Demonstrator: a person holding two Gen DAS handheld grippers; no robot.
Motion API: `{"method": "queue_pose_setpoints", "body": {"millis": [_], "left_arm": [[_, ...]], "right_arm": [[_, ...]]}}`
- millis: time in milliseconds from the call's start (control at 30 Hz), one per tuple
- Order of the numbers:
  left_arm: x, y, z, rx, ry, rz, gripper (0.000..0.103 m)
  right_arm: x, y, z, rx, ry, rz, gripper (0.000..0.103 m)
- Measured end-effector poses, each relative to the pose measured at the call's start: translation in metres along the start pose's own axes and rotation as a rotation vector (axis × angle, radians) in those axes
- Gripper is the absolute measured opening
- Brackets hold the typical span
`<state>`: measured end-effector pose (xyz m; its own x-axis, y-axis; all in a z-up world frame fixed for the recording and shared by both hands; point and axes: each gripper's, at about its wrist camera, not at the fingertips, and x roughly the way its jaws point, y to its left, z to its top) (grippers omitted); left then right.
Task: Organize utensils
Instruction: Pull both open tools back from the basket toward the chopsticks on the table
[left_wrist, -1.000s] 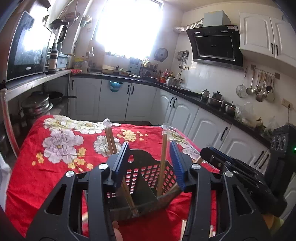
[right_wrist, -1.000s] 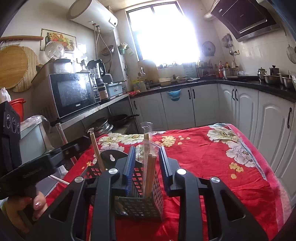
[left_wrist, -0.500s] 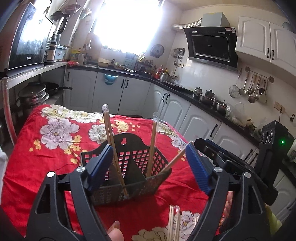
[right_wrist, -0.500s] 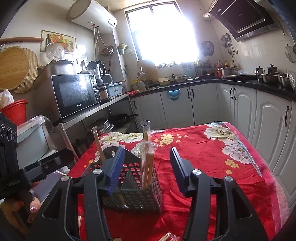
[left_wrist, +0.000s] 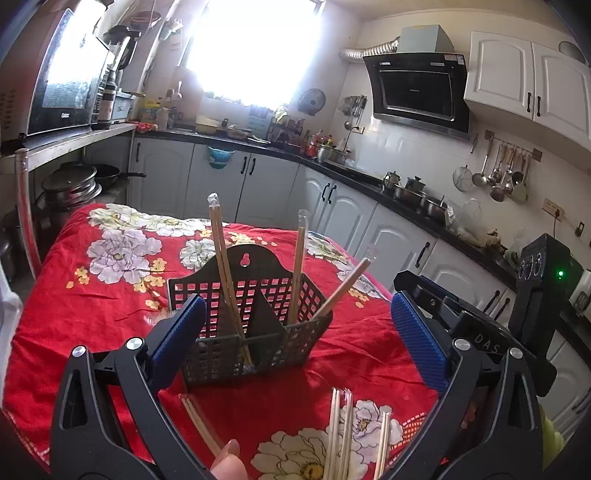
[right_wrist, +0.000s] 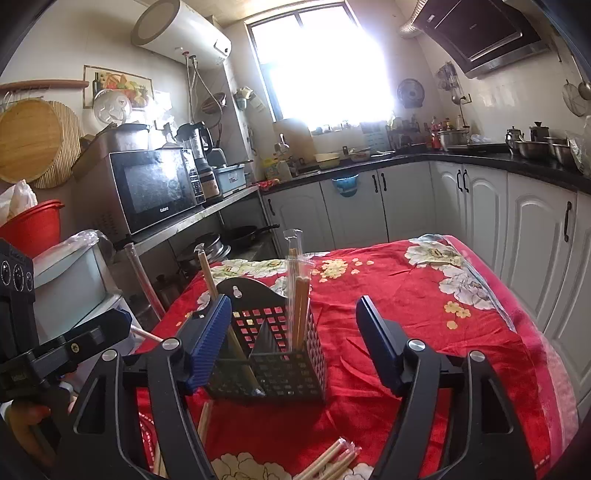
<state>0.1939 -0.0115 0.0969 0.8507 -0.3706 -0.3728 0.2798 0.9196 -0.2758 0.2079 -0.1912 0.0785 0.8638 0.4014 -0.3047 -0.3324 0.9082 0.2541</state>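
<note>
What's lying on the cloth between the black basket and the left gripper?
In the left wrist view, wrapped chopstick pairs lie on the red cloth between the black basket and the open left gripper.

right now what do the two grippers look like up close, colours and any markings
Both are alike: black plastic arms with triangular cut-outs and silver screw heads, ending in blue ribbed pads. The left gripper and right gripper each appear in the other's view as a black handle; the right one's bears raised letters "DAS" and a green light.
</note>
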Motion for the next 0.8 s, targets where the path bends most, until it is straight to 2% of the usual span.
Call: {"method": "queue_pose_setpoints", "body": {"millis": [367,800], "left_arm": [[-0.02,-0.008,-0.001,0.009,-0.015,-0.024,0.092],[-0.025,0.003,-0.035,-0.021,0.068,0.002,0.092]], "right_arm": [[-0.02,0.002,-0.011,0.007,0.004,-0.01,0.072],[-0.032,0.001,-0.037,0.007,0.07,-0.026,0.072]]}}
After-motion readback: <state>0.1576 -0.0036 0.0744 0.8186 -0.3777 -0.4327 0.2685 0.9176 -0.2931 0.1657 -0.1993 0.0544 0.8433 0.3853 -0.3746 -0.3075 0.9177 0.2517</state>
